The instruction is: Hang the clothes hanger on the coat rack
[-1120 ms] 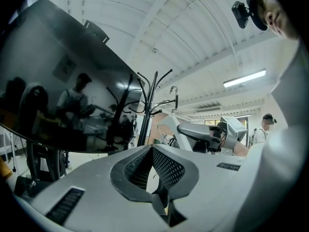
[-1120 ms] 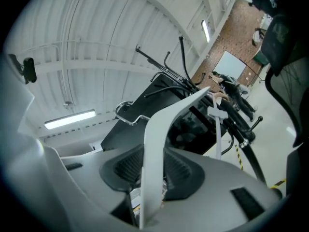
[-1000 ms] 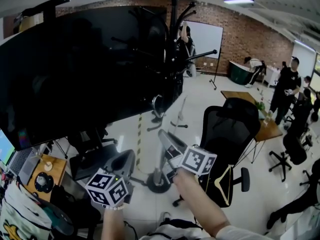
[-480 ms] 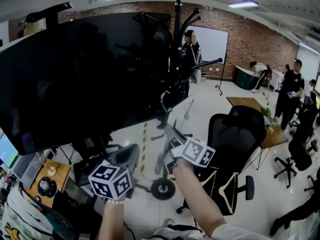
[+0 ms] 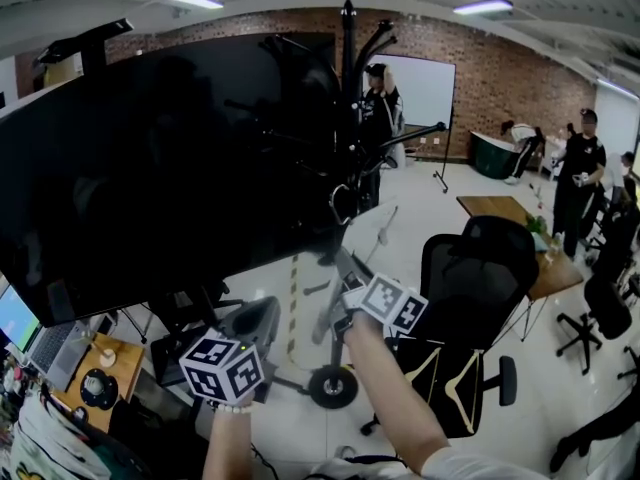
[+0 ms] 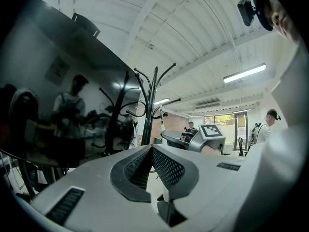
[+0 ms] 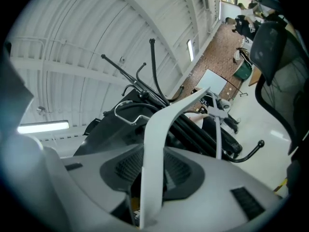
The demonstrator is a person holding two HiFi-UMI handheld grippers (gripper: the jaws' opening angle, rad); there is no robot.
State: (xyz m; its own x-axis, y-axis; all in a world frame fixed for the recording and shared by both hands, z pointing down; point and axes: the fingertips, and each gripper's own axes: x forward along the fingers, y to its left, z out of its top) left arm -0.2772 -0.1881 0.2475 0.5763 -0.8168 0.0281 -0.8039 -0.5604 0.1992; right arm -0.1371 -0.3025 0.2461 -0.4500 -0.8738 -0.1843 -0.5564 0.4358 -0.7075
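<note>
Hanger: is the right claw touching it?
Touching. The right gripper view shows the right claw clamped on the hanger's white arm.

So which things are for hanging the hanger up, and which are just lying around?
For the job:
- clothes hanger, clamped in the right gripper
- black coat rack

Just there:
- big dark screen
- office chair
- whiteboard
- left gripper, shut and empty
</note>
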